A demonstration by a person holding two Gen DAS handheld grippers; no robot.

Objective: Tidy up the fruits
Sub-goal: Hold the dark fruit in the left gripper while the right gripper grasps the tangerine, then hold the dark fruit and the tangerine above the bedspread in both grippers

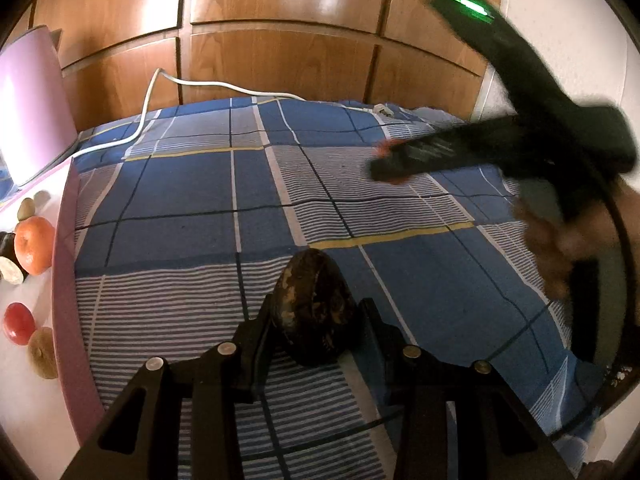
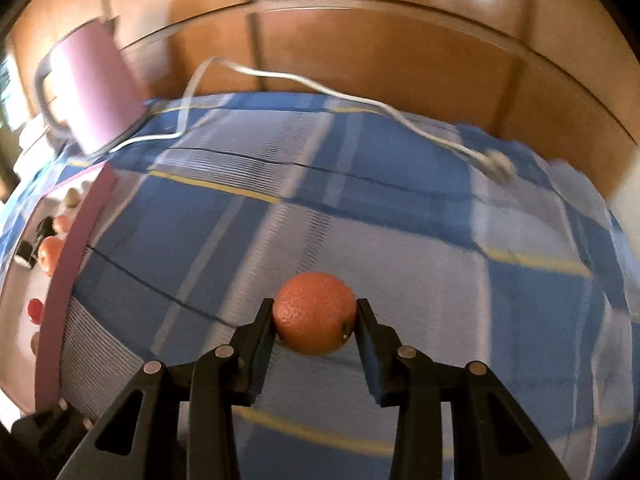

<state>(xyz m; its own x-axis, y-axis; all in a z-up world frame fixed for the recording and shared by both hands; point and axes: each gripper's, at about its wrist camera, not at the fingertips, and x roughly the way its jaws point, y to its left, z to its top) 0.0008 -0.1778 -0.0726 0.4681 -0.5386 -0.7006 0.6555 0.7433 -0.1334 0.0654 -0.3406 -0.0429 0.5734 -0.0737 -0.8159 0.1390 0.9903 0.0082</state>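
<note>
My left gripper (image 1: 314,312) is shut on a dark brown, mottled fruit (image 1: 314,308) and holds it over the blue checked bedspread (image 1: 180,184). My right gripper (image 2: 315,314) is shut on an orange (image 2: 315,314) above the same bedspread (image 2: 400,220). In the left wrist view the right gripper (image 1: 384,160) appears blurred at the upper right, with a bit of orange between its fingers. A pink-rimmed white tray (image 1: 66,280) at the left holds an orange (image 1: 34,245), a red fruit (image 1: 18,323), a brown fruit (image 1: 42,353) and other pieces. The tray (image 2: 60,280) also shows in the right wrist view.
A white cable (image 1: 148,108) with a plug (image 2: 496,164) lies across the far side of the bed. A pink lid or box (image 1: 30,100) stands at the far left. Wooden wardrobe doors (image 1: 280,40) close off the back.
</note>
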